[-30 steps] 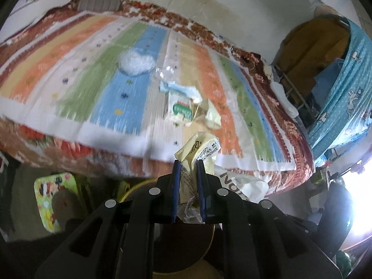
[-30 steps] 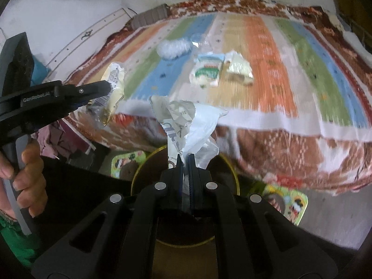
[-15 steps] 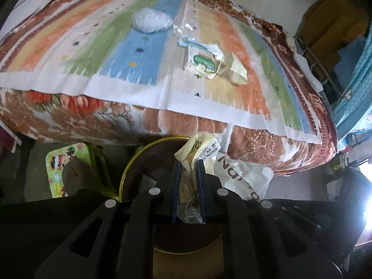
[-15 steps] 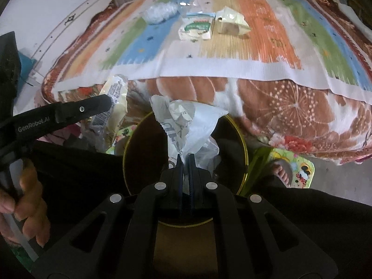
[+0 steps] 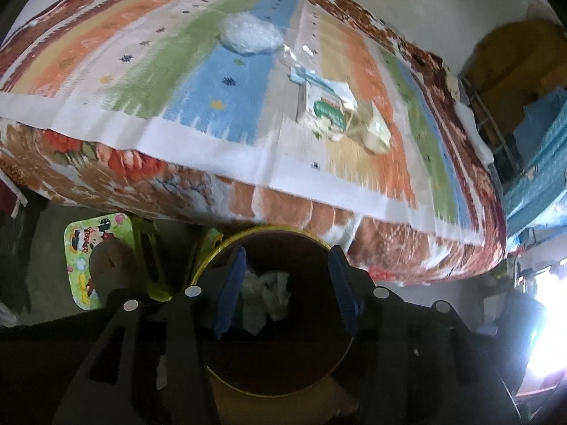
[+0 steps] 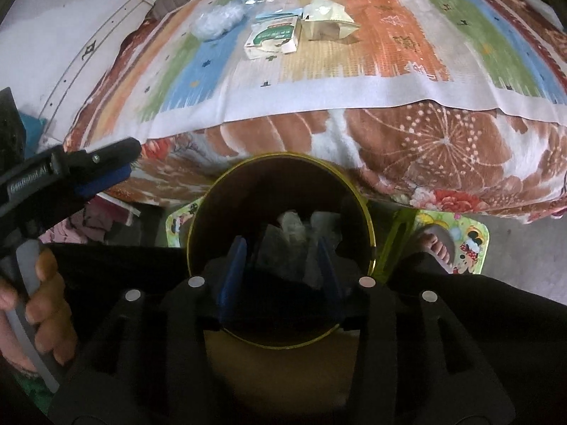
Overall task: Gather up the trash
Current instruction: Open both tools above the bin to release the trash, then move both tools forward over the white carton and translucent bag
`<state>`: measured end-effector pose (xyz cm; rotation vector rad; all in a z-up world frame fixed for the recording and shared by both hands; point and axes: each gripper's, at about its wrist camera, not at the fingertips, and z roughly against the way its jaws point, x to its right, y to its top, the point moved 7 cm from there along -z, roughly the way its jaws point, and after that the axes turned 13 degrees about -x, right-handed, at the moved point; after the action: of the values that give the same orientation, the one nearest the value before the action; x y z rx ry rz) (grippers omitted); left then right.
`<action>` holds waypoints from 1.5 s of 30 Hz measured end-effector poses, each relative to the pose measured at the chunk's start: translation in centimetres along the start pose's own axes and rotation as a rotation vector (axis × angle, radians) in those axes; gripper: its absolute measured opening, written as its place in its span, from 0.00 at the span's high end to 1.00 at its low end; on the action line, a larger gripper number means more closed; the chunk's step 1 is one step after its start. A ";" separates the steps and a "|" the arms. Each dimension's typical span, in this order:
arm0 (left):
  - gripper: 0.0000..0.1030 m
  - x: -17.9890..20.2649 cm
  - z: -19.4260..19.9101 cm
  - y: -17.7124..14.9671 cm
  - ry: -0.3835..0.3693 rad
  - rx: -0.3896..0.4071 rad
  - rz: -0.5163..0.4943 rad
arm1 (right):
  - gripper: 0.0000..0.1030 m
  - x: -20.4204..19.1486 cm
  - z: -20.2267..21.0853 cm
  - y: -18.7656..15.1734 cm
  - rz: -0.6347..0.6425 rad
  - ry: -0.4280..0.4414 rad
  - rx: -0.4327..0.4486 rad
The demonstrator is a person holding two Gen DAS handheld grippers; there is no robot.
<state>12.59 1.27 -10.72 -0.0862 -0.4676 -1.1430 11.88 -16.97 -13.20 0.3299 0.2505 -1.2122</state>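
**Trash in bin, more on the bed; both grippers over the bin**

Bin point(image 6: 368, 233): round, dark inside, yellow rim, on the floor against the bed's near edge. Crumpled wrappers point(image 5: 269, 290) lie inside it, pale and dim; the right wrist view shows the same wrappers point(image 6: 297, 233) low in the bin.

Left gripper point(image 5: 287, 283): above the bin mouth, pointing down into it. Jaws opening, blue pads well apart, nothing between them; the wrappers lie below, clear of the pads.

Right gripper point(image 6: 280, 269): also above the bin mouth, pointing down. Jaws opening, pads apart, nothing gripped; wrappers show beyond them in the bin.

Hand point(image 6: 39, 315): at the left of the right wrist view, holding the left gripper's handle.

Trash on the bed, well apart from the bin:
- green-and-white carton point(image 5: 329, 109), lying flat;
- cream packet point(image 5: 379, 131), just beside the carton;
- clear plastic wad point(image 5: 250, 33), farther back on the blue stripe.

Bed: striped cover point(image 5: 149, 71) over a floral blanket point(image 6: 443, 156).

Floor: cartoon-print stool point(image 5: 85, 258) beside the bin.
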 end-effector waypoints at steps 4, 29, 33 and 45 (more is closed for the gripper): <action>0.47 0.4 -0.2 0.6 0.016 -0.006 -0.015 | 0.59 0.0 0.4 0.6 0.001 -0.014 0.015; 0.18 1.4 2.1 6.3 0.182 0.040 -0.189 | 0.26 1.1 7.0 11.7 0.104 -0.199 0.230; 0.17 1.8 1.7 8.2 0.163 0.036 -0.182 | 0.26 1.8 7.4 14.6 0.062 -0.178 0.243; 0.06 4.2 -0.6 10.9 0.276 0.088 -0.252 | 0.20 2.6 5.7 21.2 0.024 -0.166 0.234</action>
<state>23.83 2.11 -7.76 0.2107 -0.2866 -1.3561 32.79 -14.71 -6.43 0.4315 -0.0400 -1.2396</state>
